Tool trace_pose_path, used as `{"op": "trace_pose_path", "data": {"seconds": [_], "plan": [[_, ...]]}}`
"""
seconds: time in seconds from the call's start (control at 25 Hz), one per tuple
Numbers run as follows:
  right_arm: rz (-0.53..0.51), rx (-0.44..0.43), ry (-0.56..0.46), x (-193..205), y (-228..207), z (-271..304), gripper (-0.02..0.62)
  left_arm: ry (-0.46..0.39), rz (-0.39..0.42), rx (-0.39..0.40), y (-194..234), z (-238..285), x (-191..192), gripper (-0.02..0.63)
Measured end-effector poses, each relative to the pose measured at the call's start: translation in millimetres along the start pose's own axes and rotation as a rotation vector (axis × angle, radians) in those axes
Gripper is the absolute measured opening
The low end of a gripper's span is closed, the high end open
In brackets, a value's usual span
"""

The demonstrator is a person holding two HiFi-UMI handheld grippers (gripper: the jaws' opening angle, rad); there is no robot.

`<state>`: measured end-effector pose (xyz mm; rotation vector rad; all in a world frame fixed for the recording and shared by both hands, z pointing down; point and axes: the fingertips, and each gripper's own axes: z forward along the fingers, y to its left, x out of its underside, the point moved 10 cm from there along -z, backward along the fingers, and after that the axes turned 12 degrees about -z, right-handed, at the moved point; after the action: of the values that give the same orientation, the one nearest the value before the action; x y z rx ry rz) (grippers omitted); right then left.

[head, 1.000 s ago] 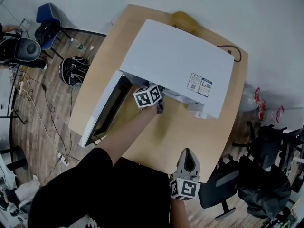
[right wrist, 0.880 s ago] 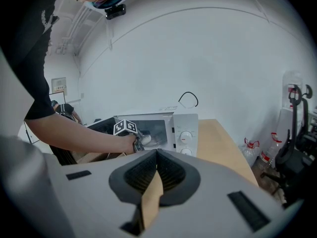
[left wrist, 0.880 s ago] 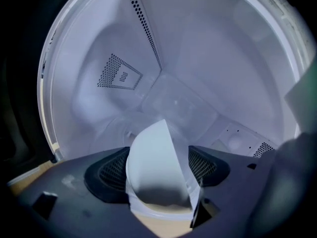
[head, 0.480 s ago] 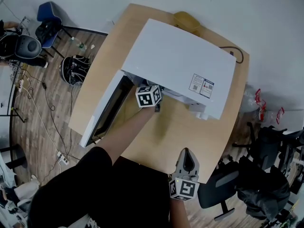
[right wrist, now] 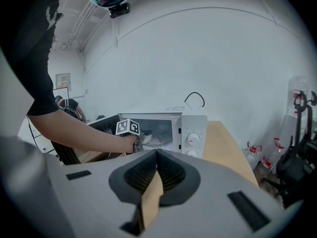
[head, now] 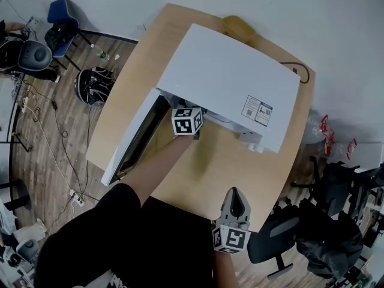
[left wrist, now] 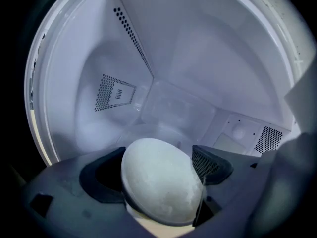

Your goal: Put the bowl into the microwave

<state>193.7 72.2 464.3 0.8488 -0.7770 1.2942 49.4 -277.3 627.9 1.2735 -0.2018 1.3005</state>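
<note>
Looking down from my head, I am seeing the white microwave (head: pixel 228 83) on the table (head: pixel 222 173); the stickers (head: pixel 257 111) on its top are too small to read. My left gripper (head: pixel 193 129) is reaching into its open front.

Its own view is showing the bowl (left wrist: pixel 161 180) inside the chamber, between jaws that have just been opening wide.

My right gripper (right wrist: pixel 157 153), jaws together and empty, is facing two knobs (right wrist: pixel 192 139).

In front of you, the rounded wooden tabletop (head: pixel 222 173) carries the white microwave (head: pixel 234 83), set at an angle, its door (head: pixel 129 140) swung open along the left edge. Behind it sit a yellow object (head: pixel 239 24) and a looped black cable (head: pixel 303 72).
</note>
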Motion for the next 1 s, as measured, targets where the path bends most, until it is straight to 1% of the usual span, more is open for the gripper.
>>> {"op": "trace_pose_path", "data": {"seconds": [0.12,0.32,0.48,0.6,0.72,0.84,1.0], "plan": [[-0.007,-0.004,0.003,-2,3,0,0.060,-0.010,-0.025,0.024,5,-2,-1,0.385],[-0.008,-0.001,0.006,-5,8,-1,0.060,-0.016,-0.028,0.068,8,-8,-2,0.385],[-0.001,0.008,0.003,-9,13,-6,0.060,-0.029,-0.045,0.133,11,-18,-2,0.385],[0.001,0.033,0.005,-9,19,-13,0.060,-0.023,0.001,0.166,11,-27,0,0.387],[0.020,0.077,0.008,-6,22,-21,0.060,-0.015,0.057,0.184,8,-37,4,0.387],[0.038,0.112,0.003,-4,24,-29,0.060,0.000,0.089,0.171,10,-46,7,0.387],[0.031,0.119,-0.006,-2,34,-35,0.060,0.015,0.124,0.170,13,-55,8,0.387]]}}
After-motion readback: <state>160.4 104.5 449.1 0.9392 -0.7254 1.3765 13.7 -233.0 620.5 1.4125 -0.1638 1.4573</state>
